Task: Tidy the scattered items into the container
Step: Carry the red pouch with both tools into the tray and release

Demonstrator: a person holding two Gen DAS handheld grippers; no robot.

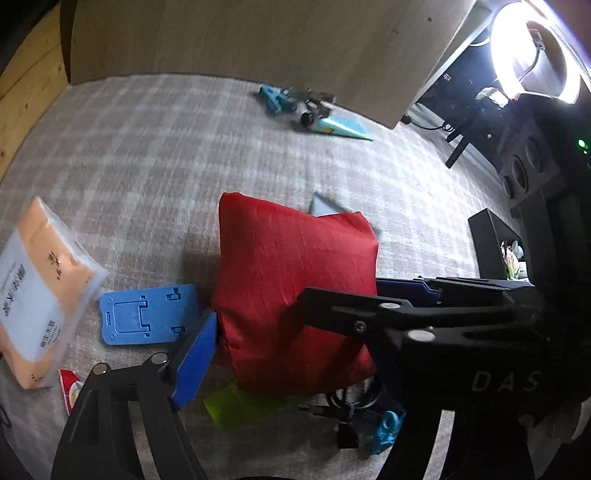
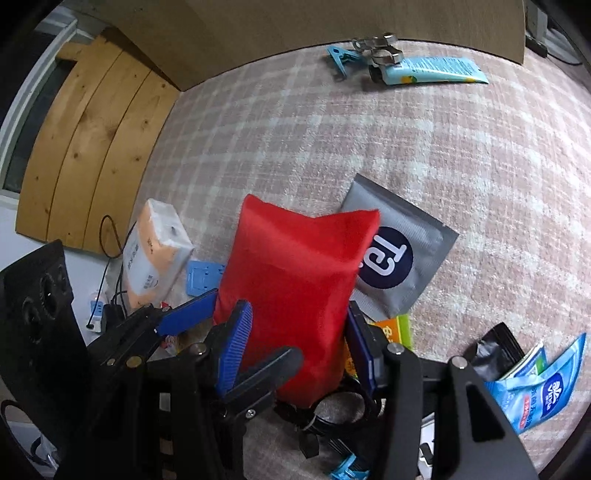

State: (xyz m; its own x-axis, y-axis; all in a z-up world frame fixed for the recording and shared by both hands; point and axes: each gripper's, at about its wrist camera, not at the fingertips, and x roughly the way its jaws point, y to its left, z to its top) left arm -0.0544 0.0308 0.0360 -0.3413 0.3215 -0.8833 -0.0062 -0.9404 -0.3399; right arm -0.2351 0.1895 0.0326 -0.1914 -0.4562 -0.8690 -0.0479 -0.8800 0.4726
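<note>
A red fabric pouch (image 1: 291, 280) is held up off the plaid cloth. My left gripper (image 1: 317, 328) is shut on its lower part, blue pads at both sides. My right gripper (image 2: 299, 343) is shut on the same pouch (image 2: 295, 280) from below. Scattered around: a tissue pack (image 1: 44, 291), a blue phone stand (image 1: 147, 314), a grey sachet (image 2: 402, 254), a tube (image 2: 432, 70), blue clips (image 2: 343, 59), a green packet (image 1: 243, 402), a black cable (image 2: 332, 410) and blue wet-wipe packs (image 2: 543, 387).
A cardboard wall (image 2: 332, 22) stands at the back of the cloth. Wooden planks (image 2: 85, 140) lie at the left. A ring light (image 1: 535, 51) and black boxes (image 1: 528, 162) stand at the right in the left wrist view.
</note>
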